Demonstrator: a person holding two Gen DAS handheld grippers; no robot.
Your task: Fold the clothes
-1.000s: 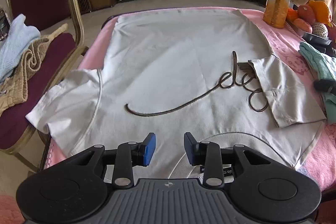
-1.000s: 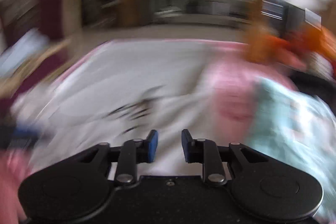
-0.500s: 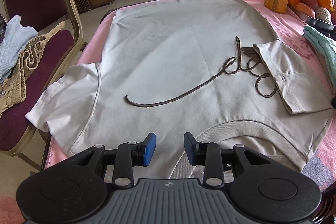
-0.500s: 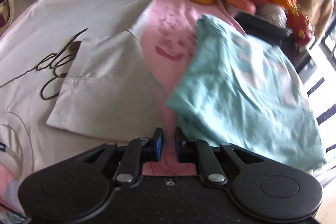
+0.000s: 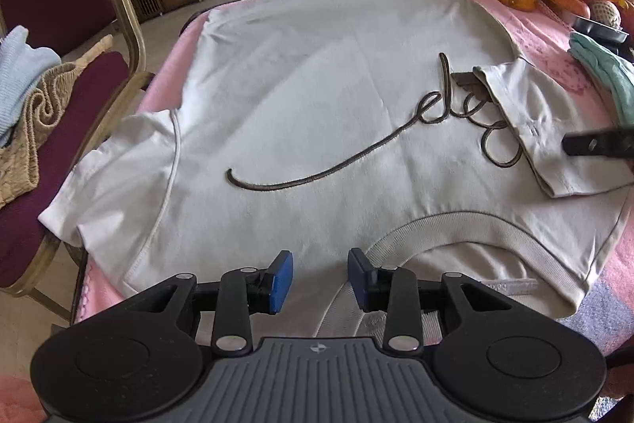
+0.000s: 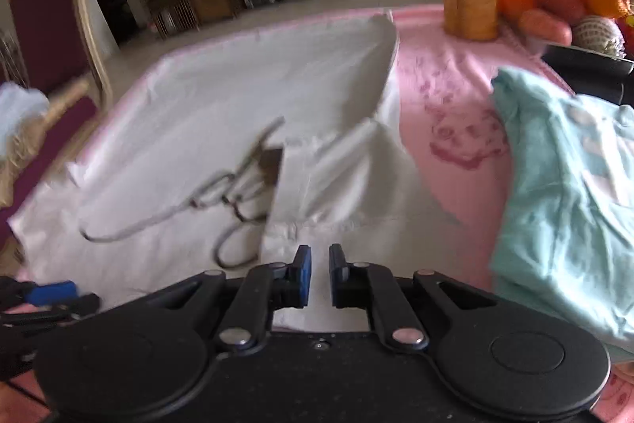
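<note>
While L-view-only neckline (image 5: 467, 224), both jaws released; teal shirt (image 6: 562, 201) clearer R view.

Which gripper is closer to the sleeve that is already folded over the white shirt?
Right. The right gripper hangs just over the folded sleeve. The left gripper is at the collar, well to the sleeve's left.

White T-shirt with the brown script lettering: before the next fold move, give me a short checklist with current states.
1. White T-shirt with brown script lettering lies flat on the pink tablecloth: ok.
2. Right sleeve folded inward over the lettering: ok.
3. Left sleeve folded: not ok, spread out at the table edge.
4. Left tool open, empty, near the collar: ok.
5. Right tool gripping cloth: cannot tell; narrow gap.
6. Folded mint-green garment apart from the shirt: ok.
</note>
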